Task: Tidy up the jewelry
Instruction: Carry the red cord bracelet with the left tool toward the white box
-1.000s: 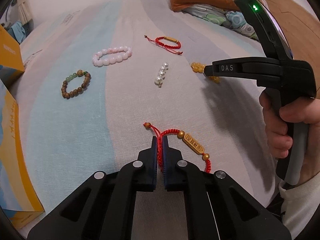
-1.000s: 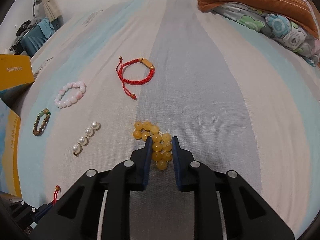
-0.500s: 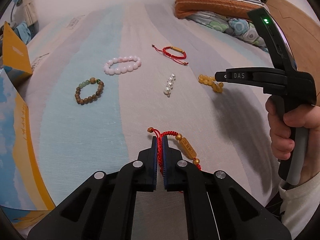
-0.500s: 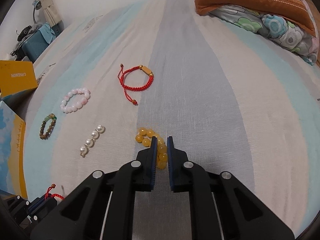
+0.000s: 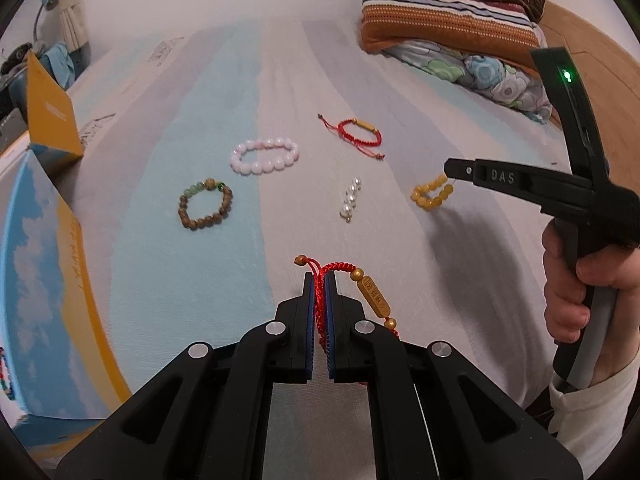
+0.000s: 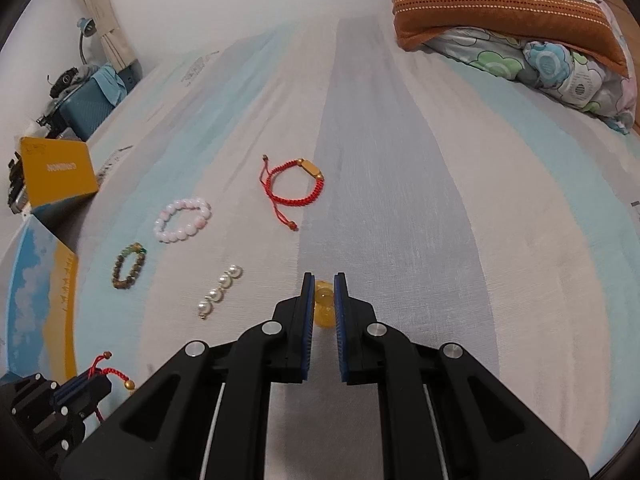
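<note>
Red braided cord, the red bracelet with a gold tube charm, is clamped between the closed pads of the left gripper at the bottom centre of the left wrist view; its charm hangs off to the right of the jaws. A second ago this bracelet lay flat on the bed; now it is lifted clear of the sheet. The amber bead bracelet, at the right of that view, is pinched by the right gripper. Its jaws have just been closing on the beads, which earlier lay in a heap between open pads and now dangle as a loop above the sheet.

Further out, four pieces lie on the striped sheet, well apart from one another: a short pearl strand in mid-frame, a brown and green bead bracelet to the left, a pink bead bracelet above it, and a second red cord bracelet toward the top. They lie where they lay before.

An orange and blue box borders the left edge of the frame. Folded bedding fills the upper right corner. The grey stripe at right in the right wrist view is bare.
</note>
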Tool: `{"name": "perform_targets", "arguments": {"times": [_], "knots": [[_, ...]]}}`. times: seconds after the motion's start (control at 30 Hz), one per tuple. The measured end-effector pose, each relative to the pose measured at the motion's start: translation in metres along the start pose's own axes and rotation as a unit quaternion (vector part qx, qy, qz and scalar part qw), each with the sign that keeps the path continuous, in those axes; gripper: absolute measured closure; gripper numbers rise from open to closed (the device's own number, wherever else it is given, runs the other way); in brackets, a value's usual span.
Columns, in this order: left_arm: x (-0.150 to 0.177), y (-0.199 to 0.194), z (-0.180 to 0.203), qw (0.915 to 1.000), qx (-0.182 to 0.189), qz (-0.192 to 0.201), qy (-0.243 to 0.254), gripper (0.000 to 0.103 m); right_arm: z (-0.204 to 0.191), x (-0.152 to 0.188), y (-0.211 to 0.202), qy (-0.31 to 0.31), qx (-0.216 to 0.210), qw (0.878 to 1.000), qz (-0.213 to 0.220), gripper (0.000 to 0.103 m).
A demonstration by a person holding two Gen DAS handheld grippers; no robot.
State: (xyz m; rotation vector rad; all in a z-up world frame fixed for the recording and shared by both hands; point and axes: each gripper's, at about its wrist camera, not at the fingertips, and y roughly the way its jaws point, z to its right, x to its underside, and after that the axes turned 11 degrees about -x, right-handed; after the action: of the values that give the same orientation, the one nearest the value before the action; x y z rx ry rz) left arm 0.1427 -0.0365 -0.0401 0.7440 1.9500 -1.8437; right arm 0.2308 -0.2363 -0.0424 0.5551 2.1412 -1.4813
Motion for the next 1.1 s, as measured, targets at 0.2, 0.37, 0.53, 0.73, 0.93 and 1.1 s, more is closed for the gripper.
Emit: {"name": "perform_targets", "arguments": {"times": [0.2,0.37,0.53,0.73,0.93,1.1], "knots": [[-0.006,-0.015,-0.005,0.9999,-0.012,0.004,0.001,0.099,-0.004,-0.004,-0.017,0.000,-0.003,1.000,0.006,0.094],[-0.010,-0.023,-0.013,0.9997,-0.025,0.005,-0.001,0.099,-0.009,-0.008,-0.034,-0.003,0.000,1.000,0.013,0.094],[-0.014,-0.031,-0.023,0.9995,-0.031,0.006,-0.010,0.099,-0.013,-0.012,-0.044,-0.005,0.004,1.000,0.011,0.094],[-0.022,-0.046,-0.032,0.9993,-0.033,0.012,-0.012,0.099,-0.020,-0.013,-0.055,-0.011,0.012,1.000,0.009,0.094],[-0.029,-0.062,-0.041,0.9988,-0.042,0.021,-0.012,0.099,-0.032,-0.016,-0.070,-0.017,0.015,1.000,0.014,0.094],[-0.032,-0.072,-0.050,0.9985,-0.049,0.023,-0.010,0.099,-0.045,-0.020,-0.079,-0.022,0.017,0.999,0.015,0.094]]}}
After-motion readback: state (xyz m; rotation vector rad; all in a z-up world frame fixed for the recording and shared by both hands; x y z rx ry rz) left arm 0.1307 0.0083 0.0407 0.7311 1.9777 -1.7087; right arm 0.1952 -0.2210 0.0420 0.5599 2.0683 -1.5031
